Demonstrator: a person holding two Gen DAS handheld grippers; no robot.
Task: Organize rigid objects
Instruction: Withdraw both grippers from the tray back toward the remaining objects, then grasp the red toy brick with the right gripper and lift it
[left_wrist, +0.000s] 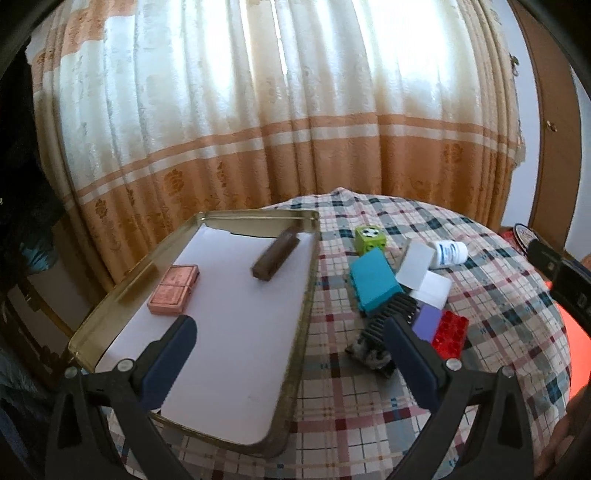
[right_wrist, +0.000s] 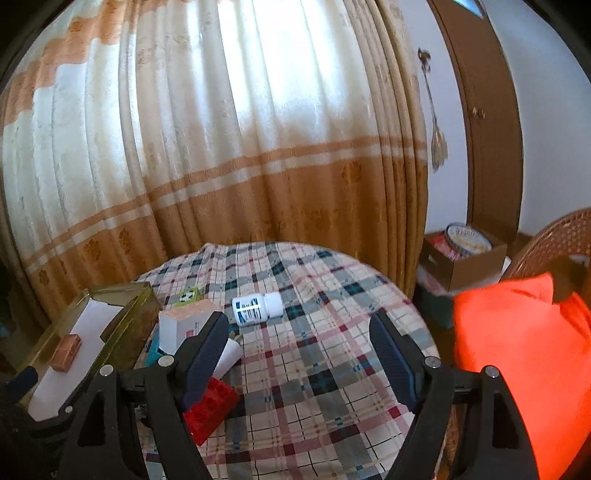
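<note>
I take the gold tin tray (left_wrist: 110, 314) as my landmark: inside it, on its white lining, lie a copper-pink tin (left_wrist: 173, 290) near its left wall and a brown bar (left_wrist: 275, 256) toward its far end. Just right of the tray on the plaid cloth (left_wrist: 498, 302) is the pile: green dice box (left_wrist: 370, 240), teal block (left_wrist: 375, 284), black comb (left_wrist: 391, 319), red brick (left_wrist: 450, 328), white pill bottle (left_wrist: 448, 253) farthest out. My left gripper (left_wrist: 291, 334) hangs spread and empty over the tray's right rim, and my right gripper (right_wrist: 299, 332) is spread too, gripping nothing, well right of the tray.
</note>
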